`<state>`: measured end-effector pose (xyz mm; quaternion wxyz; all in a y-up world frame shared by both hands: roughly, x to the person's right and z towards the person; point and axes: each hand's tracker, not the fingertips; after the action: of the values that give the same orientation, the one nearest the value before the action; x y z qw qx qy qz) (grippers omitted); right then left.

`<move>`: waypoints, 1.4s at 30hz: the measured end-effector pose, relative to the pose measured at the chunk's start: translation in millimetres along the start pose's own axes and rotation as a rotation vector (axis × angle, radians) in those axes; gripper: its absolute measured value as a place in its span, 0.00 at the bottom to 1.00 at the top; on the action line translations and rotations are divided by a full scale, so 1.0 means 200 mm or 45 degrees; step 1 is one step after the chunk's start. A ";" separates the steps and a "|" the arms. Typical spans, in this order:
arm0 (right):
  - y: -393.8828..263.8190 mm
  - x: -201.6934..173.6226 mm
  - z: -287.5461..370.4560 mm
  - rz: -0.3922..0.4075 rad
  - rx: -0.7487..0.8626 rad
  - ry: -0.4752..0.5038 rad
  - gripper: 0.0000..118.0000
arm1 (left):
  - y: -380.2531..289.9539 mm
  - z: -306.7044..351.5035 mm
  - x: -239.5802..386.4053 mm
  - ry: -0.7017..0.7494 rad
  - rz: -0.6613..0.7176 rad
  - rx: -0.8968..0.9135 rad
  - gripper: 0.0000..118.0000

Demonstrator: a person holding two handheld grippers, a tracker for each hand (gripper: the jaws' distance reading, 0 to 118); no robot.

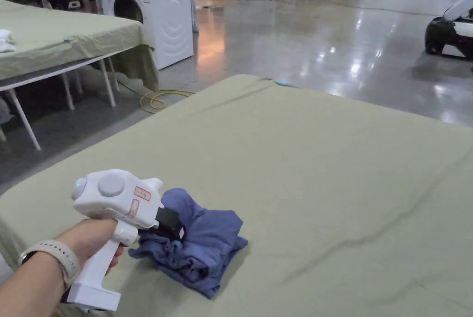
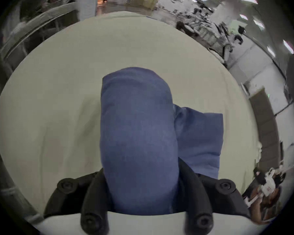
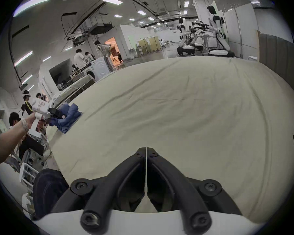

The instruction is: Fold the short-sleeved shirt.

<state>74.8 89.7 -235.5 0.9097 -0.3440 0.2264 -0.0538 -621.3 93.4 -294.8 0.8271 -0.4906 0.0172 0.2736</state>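
Note:
The blue short-sleeved shirt (image 1: 198,239) lies as a crumpled, partly folded bundle near the front left corner of the green-covered table (image 1: 323,170). My left gripper (image 1: 171,225), held by a hand with a watch strap, is shut on the bundle's near end. In the left gripper view a thick roll of the shirt (image 2: 137,137) sits between the jaws, with another fold to its right. My right gripper (image 3: 145,148) hovers shut and empty over the table's near edge (image 3: 159,103), far to the right of the shirt (image 3: 66,120) and the left gripper (image 3: 55,114).
A second covered table (image 1: 55,40) and a white washing machine (image 1: 157,13) stand to the left across a floor gap. A yellow cable (image 1: 157,98) lies on the floor. A robot base (image 1: 450,31) sits far right. Several people (image 3: 80,57) stand beyond.

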 end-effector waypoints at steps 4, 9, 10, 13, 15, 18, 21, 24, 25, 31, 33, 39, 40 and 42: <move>0.03 -0.05 -0.02 0.023 -0.013 0.021 0.04 | -0.08 0.03 0.07 0.048 -0.032 0.081 0.44; 0.06 -0.09 0.02 0.048 0.022 0.043 0.05 | -0.06 0.32 0.01 0.235 -0.019 0.201 0.94; 0.07 -0.09 0.04 0.050 0.029 0.046 0.05 | -0.07 0.39 0.01 0.312 -0.026 0.218 0.94; 0.07 -0.06 0.09 0.053 0.062 0.047 0.05 | -0.15 0.52 0.09 0.537 -0.083 0.306 0.87; 0.09 -0.03 0.15 0.046 0.092 0.032 0.05 | -0.24 0.58 0.26 0.461 -0.132 0.406 0.67; 0.17 0.02 0.28 0.045 0.161 -0.092 0.05 | -0.41 0.57 0.66 0.505 -0.302 0.621 0.11; 0.27 0.09 0.46 0.074 0.277 -0.181 0.05 | -0.62 0.55 1.11 0.456 -0.524 0.849 0.09; 0.39 0.14 0.65 0.152 0.419 -0.291 0.05 | -0.82 0.53 1.53 0.269 -0.597 1.015 0.09; 0.44 0.16 0.71 0.165 0.469 -0.322 0.05 | -0.88 0.53 1.68 0.195 -0.627 1.104 0.09; 0.63 0.18 0.92 0.239 0.655 -0.530 0.08 | -1.09 0.41 2.23 0.079 -0.764 1.254 0.09; 0.65 0.19 0.96 0.239 0.670 -0.517 0.17 | -1.14 0.40 2.30 0.018 -0.731 1.205 0.09; 0.69 0.23 0.99 0.259 0.686 -0.494 0.33 | -1.21 0.42 2.46 -0.045 -0.805 1.154 0.33; 0.69 0.24 0.98 0.244 0.681 -0.472 0.40 | -1.21 0.43 2.47 -0.043 -0.802 1.163 0.43; 0.69 0.25 0.98 0.212 0.699 -0.450 0.45 | -1.21 0.45 2.52 -0.044 -0.796 1.187 0.65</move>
<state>199.3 299.3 -213.7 0.9948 -0.0706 0.0695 0.0222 -101.5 296.6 -203.5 0.9984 -0.0503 -0.0237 -0.0133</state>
